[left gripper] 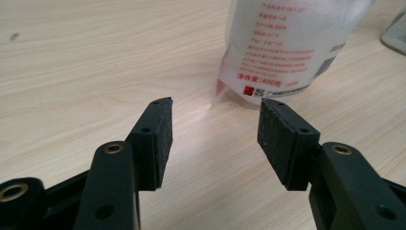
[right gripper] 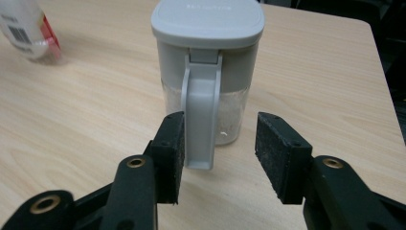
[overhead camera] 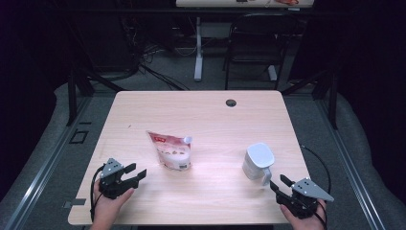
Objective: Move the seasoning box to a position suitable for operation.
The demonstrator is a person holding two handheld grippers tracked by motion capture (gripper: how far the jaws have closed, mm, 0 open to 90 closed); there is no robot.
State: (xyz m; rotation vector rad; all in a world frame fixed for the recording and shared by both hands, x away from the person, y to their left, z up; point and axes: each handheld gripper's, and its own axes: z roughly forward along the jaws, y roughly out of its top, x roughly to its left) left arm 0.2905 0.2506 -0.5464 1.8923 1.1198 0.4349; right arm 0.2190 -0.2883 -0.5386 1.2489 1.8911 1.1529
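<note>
right gripper (right gripper: pixel 218 143) jaws apart around jug (right gripper: pixel 207 67) handle; left gripper (left gripper: pixel 213 139) apart near pouch (left gripper: pixel 287 43); off-centre closing may tip jug

Pale wood-grain counter (overhead camera: pixel 201 110), light beige with fine brown streaks, one small dark round hole near the far edge. White pouch (overhead camera: pixel 171 151) with a red band at the top, red printed lettering and a black barcode. Light grey jug (right gripper: pixel 207 72), grey lid and handle, clear lower wall showing white grains inside. Black left gripper (overhead camera: pixel 136 173) with matte charcoal pads, brass-coloured rivets, grey plate on top. Black right gripper (overhead camera: pixel 280 184), same dark pads, brass rivets, grey plate. Dark grey floor (overhead camera: pixel 52 143) around.
</note>
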